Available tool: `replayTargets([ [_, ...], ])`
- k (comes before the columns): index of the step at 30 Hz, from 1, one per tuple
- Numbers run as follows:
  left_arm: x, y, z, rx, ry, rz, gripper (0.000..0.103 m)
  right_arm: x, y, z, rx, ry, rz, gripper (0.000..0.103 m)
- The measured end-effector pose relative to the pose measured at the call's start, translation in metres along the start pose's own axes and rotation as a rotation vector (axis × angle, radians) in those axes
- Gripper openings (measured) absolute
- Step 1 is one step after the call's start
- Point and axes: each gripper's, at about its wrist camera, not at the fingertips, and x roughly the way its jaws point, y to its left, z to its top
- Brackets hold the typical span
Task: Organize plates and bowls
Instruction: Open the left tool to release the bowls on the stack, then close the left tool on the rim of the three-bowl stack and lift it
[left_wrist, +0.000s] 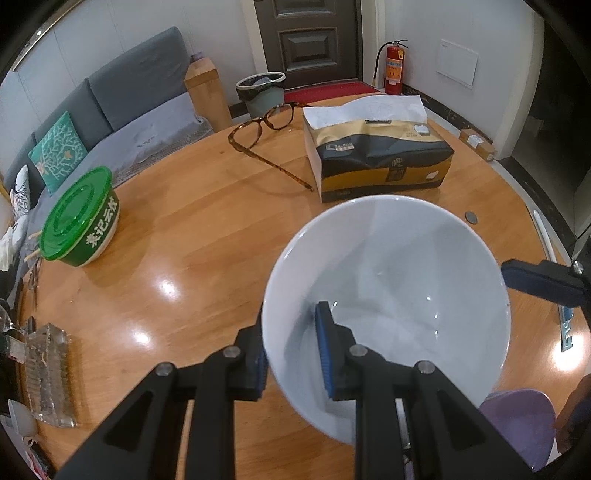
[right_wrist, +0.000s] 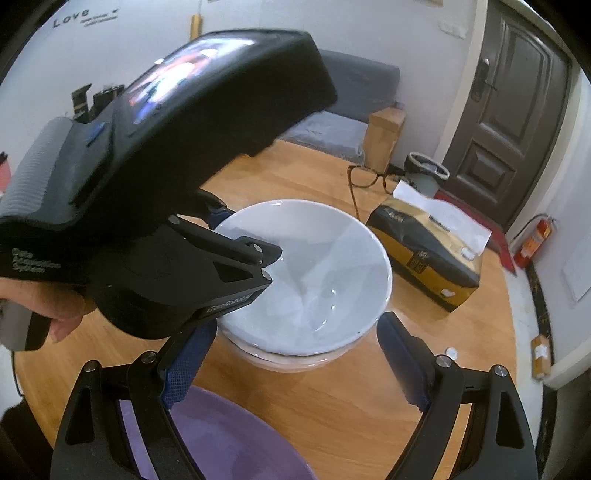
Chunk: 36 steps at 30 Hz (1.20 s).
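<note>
Left gripper is clamped on the near rim of the white bowl, one pad inside, one outside, above a second bowl on the wooden surface. Right gripper hangs released over the purple plate. Lower the bowl level and centred so it nests, then let go

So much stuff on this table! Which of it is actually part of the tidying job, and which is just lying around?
Part of the job:
white bowl, clamped at its rim by the left tongs
paler bowl beneath it
purple dish
right tongs, open

Just lying about:
glasses
tissue pack
green-lidded tub
coin
</note>
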Motion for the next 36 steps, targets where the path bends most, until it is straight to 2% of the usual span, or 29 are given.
replayTargets([
  [3,-0.002,0.0,0.0,-0.002,-0.001,0.0,0.022,-0.005,-0.001,0.001,0.004,-0.008,0.001,0.086],
  [6,-0.005,0.001,-0.001,-0.002,-0.012,0.012,0.033,-0.008,-0.001,0.001,-0.003,-0.008,-0.013,0.086],
  [10,-0.012,0.005,-0.001,-0.014,-0.029,0.01,0.039,-0.014,-0.005,-0.002,0.001,-0.025,-0.021,0.086],
  [12,-0.015,0.006,-0.001,-0.011,-0.04,0.016,0.051,-0.017,-0.008,-0.004,0.004,-0.039,-0.026,0.086],
  [13,-0.018,0.006,-0.002,-0.006,-0.051,0.017,0.053,-0.02,-0.008,-0.006,-0.003,-0.057,-0.038,0.087],
  [17,-0.025,0.008,-0.003,-0.004,-0.092,0.004,0.066,-0.033,-0.011,-0.016,-0.041,-0.126,-0.072,0.098],
  [24,-0.023,0.009,-0.002,-0.007,-0.105,-0.029,0.068,-0.037,-0.032,-0.036,-0.041,-0.148,-0.019,0.098],
  [30,-0.016,0.008,-0.003,-0.006,-0.096,-0.052,0.068,-0.016,-0.049,-0.042,0.012,-0.113,0.082,0.098],
  [36,-0.011,0.008,-0.002,-0.018,-0.088,-0.097,0.068,0.004,-0.043,-0.042,-0.016,-0.099,0.146,0.098],
])
